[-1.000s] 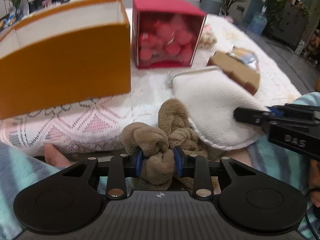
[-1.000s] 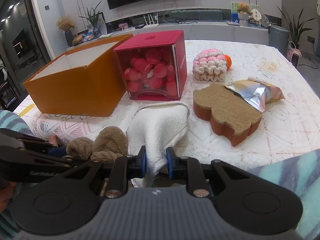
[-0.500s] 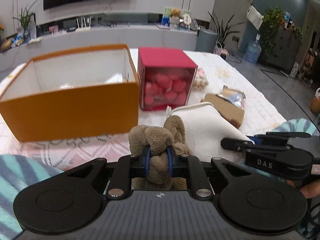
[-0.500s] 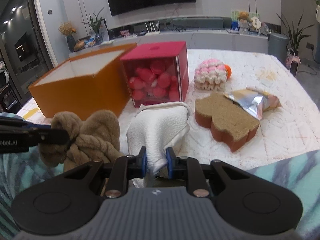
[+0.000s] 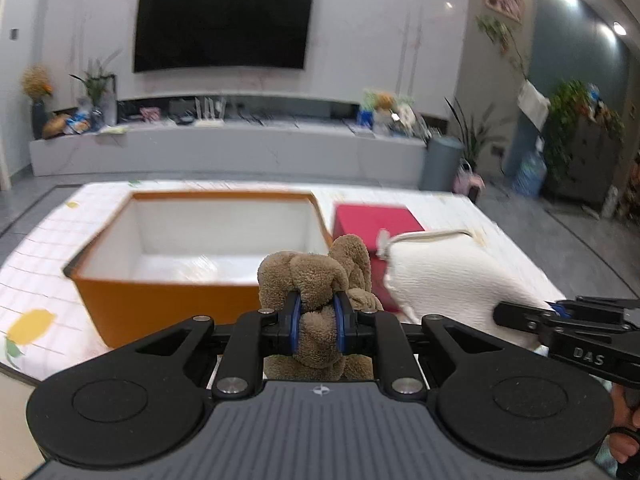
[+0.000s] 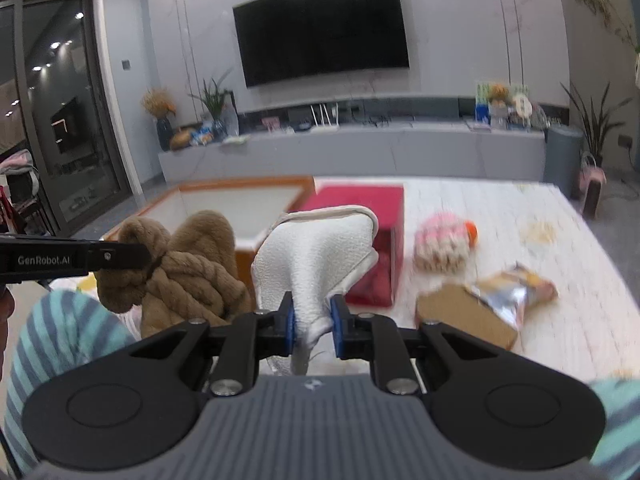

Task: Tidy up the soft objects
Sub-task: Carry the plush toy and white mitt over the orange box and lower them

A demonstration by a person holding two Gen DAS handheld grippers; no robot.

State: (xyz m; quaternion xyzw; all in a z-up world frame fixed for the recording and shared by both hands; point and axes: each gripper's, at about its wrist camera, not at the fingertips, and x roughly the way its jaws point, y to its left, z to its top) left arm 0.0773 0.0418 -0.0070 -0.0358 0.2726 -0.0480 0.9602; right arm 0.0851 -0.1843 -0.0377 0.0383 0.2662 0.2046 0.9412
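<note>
Left gripper: jaws are clamped on a brown knotted plush toy of twisted terry rope; the blue pads press into its middle. The jaws have just been closing on it. The toy is held in the air in front of an open orange cardboard box with a white lining. In the right wrist view the same toy is seen at the tip of the black left gripper arm, near a striped teal sleeve.

Right gripper: jaws are nearly closed on the lower corner of a white textured cloth mitt with a corded rim. The mitt is held up off the table, just beside the plush toy; whether the two touch cannot be told. In the left wrist view the mitt is seen at the right, pinched by the right gripper.

Table, covered with a white patterned cloth: the orange box is stood at the left, and a red cube box is set just beside it on the right. Further right are laid a pink and white ruffled knitted item, a tan bear-shaped sponge and a crumpled foil snack packet resting partly on the sponge.

Background: a black wall-mounted television is fixed above a long grey console.
</note>
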